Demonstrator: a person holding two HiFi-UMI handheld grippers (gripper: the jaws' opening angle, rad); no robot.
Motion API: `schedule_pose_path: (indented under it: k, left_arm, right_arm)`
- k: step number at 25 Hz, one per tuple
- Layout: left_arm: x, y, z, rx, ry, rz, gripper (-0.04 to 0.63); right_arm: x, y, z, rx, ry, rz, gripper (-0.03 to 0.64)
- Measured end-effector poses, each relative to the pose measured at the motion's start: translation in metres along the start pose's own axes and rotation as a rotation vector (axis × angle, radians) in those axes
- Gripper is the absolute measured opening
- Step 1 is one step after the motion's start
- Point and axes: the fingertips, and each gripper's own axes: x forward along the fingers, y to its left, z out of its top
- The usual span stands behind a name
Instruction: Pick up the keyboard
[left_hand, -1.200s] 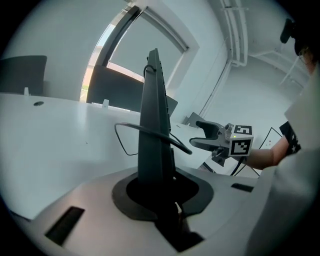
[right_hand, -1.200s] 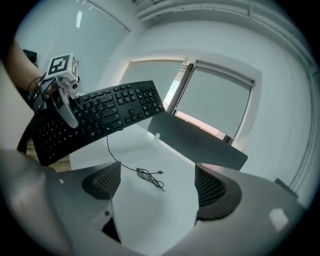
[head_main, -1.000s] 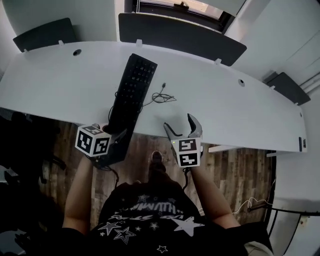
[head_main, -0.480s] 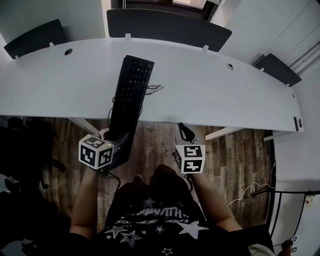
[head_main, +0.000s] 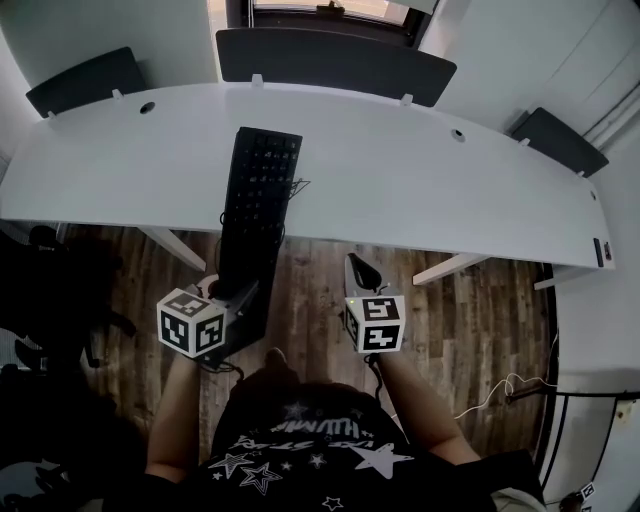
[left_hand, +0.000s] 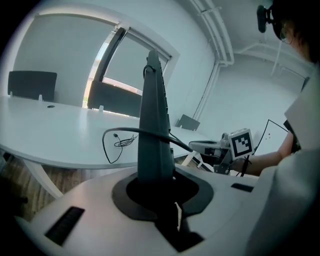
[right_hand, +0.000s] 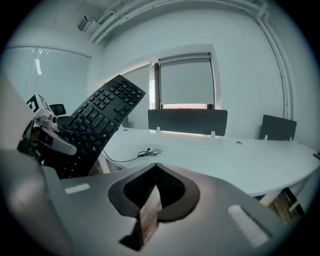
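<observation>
My left gripper (head_main: 241, 296) is shut on the near end of the black keyboard (head_main: 259, 196), which hangs off the white desk (head_main: 430, 190) with its far end raised over the desk top. Between the left jaws the keyboard (left_hand: 153, 120) shows edge-on, with its cable (left_hand: 116, 143) looping across it. From the right, the keyboard (right_hand: 98, 122) slants up and away with its keys in sight. Its thin cable (right_hand: 148, 152) trails onto the desk. My right gripper (head_main: 357, 271) is shut and empty, over the floor in front of the desk edge, to the keyboard's right.
Dark divider panels (head_main: 330, 62) line the desk's far edge, with a window behind them. Wooden floor (head_main: 470, 320) lies under both grippers, and a desk leg (head_main: 446, 268) stands near the right gripper. The person's torso fills the bottom of the head view.
Both grippers have drawn back from the desk toward the person. The keyboard came along in the left gripper. The right jaws, open a second ago, have closed on nothing.
</observation>
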Motion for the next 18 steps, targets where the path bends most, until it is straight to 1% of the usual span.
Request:
schedule_pose_path:
  k: [2, 4, 8, 11, 14, 18]
  left_arm:
    - [0.000, -0.013, -0.005, -0.014, -0.011, 0.003, 0.069]
    - [0.000, -0.025, -0.010, -0.018, -0.019, 0.006, 0.069]
    - [0.003, -0.050, -0.016, -0.025, -0.028, 0.004, 0.069]
    - [0.008, -0.085, -0.027, -0.005, -0.038, 0.023, 0.069]
    - [0.008, -0.120, -0.039, 0.006, -0.057, 0.024, 0.069]
    - [0.003, -0.147, -0.041, -0.004, -0.074, 0.037, 0.069]
  right_arm:
    - [-0.013, -0.005, -0.004, -0.003, -0.018, 0.031, 0.003]
    - [-0.026, -0.003, -0.008, 0.005, -0.042, 0.083, 0.003]
    - [-0.047, 0.003, -0.019, -0.031, -0.037, 0.150, 0.003]
    - [-0.075, -0.009, -0.034, -0.027, -0.041, 0.162, 0.003]
    - [-0.104, -0.022, -0.049, -0.020, -0.041, 0.172, 0.003]
    - [-0.130, -0.034, -0.054, -0.018, -0.035, 0.184, 0.003]
